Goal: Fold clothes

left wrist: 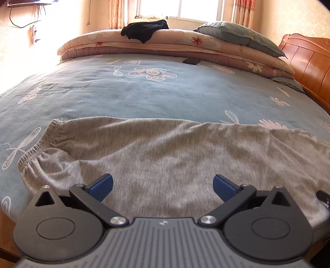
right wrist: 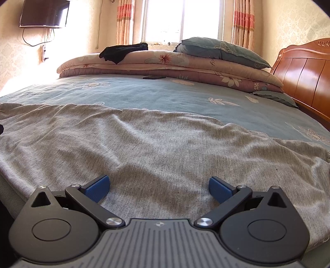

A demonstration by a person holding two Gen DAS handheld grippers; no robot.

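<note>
A pair of grey trousers (left wrist: 165, 156) lies spread flat across the near edge of a bed (left wrist: 144, 94), its gathered elastic waistband (left wrist: 39, 144) toward the left and the wrinkled cloth running off to the right. The left gripper (left wrist: 163, 186) hovers just above the trousers with its blue-padded fingers (left wrist: 102, 186) spread wide and nothing between them; the right gripper (right wrist: 158, 187) is likewise wide open and empty over the grey cloth farther along. The only marking to be seen is a small pale emblem on the ribbed grey body of each gripper; no writing can be read anywhere. The bed wears a blue-grey sheet printed with pale flowers and dragonflies. At its far side lies a stack of folded pink floral quilts (right wrist: 165, 66), with a dark garment (left wrist: 144, 31) thrown over the top and a grey-green pillow (right wrist: 222, 50) resting on the right end. A small dark flat object (left wrist: 191, 61) sits on the sheet just before the quilts. A glossy wooden headboard (right wrist: 305, 74) stands at the right. Behind are a bright window (right wrist: 181, 20) with striped pink curtains, patterned wallpaper, and a wall-mounted television (right wrist: 44, 13) with cables hanging below it.
</note>
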